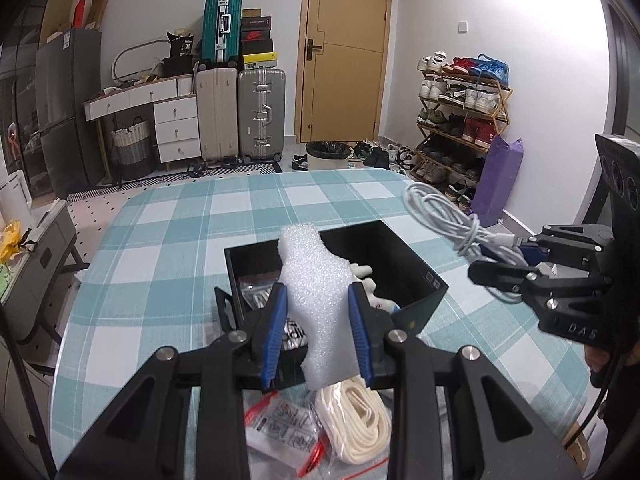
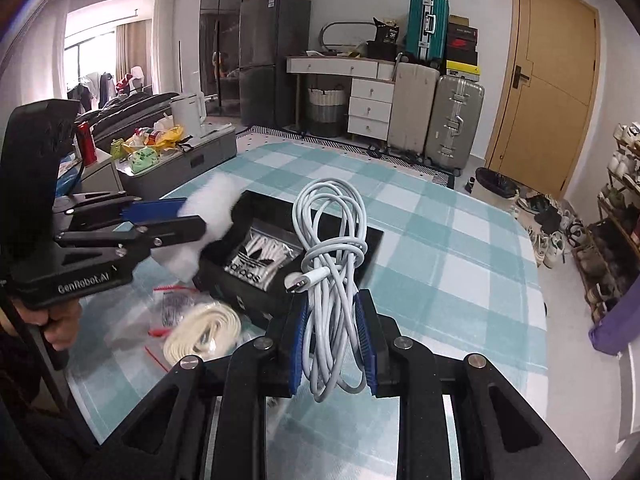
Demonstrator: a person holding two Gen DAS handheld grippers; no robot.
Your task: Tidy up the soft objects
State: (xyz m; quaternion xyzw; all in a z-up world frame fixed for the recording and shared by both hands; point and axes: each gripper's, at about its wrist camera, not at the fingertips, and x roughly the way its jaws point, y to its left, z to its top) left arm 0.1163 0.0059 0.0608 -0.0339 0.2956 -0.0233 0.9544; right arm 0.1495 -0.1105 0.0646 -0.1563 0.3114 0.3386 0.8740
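My left gripper (image 1: 318, 296) is shut on a white foam piece (image 1: 316, 280), held above the near edge of an open black box (image 1: 416, 276); the right wrist view shows that gripper (image 2: 192, 216) from the side with the foam piece (image 2: 208, 204). My right gripper (image 2: 332, 300) is shut on a coiled white charging cable (image 2: 332, 240), raised over the table beside the black box (image 2: 224, 276). The left wrist view shows the right gripper (image 1: 504, 260) and the cable (image 1: 444, 216) at the right. Inside the box lie a clear bag with a printed logo (image 2: 256, 260) and a small plush toy (image 1: 366, 276).
A cream webbing strap (image 1: 356, 424) and clear zip bags with red seals (image 1: 284, 428) lie on the teal checked tablecloth (image 1: 160, 240) in front of the box. Beyond the table stand suitcases (image 1: 240, 112), a shoe rack (image 1: 460, 120), a bin (image 1: 326, 154) and a door.
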